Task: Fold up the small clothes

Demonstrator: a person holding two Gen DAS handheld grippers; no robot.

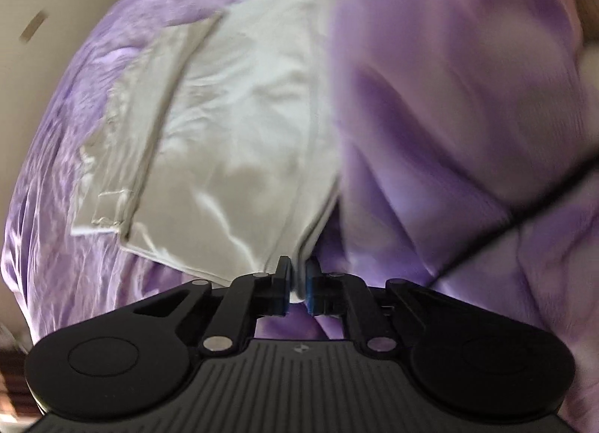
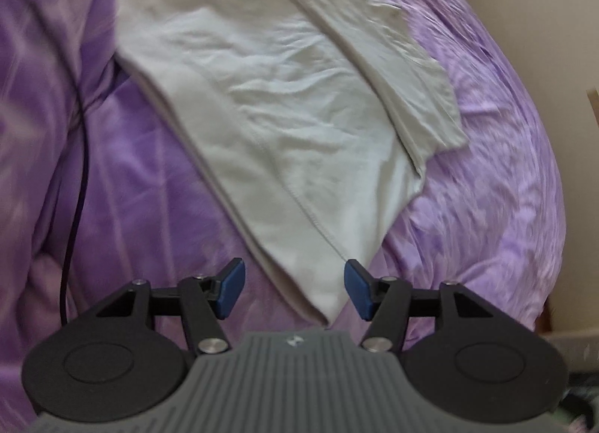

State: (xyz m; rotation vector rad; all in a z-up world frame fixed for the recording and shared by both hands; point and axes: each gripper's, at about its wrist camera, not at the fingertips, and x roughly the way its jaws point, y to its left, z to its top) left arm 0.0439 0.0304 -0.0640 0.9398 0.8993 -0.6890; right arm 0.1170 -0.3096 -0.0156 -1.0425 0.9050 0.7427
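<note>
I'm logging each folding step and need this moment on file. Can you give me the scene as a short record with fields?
surface: purple bedspread, wrinkled
garment: white garment, partly folded, a flap lying along one side
left gripper: shut on a corner of the white garment
right gripper: open, a corner of the garment between its blue pads, not pinched
other: black cable across the bedspread

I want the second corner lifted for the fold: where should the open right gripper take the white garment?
Grip the white garment at its near pointed corner, which lies flat between the right gripper's open jaws. Come straight down from above; the left gripper already pinches its own corner.
</note>
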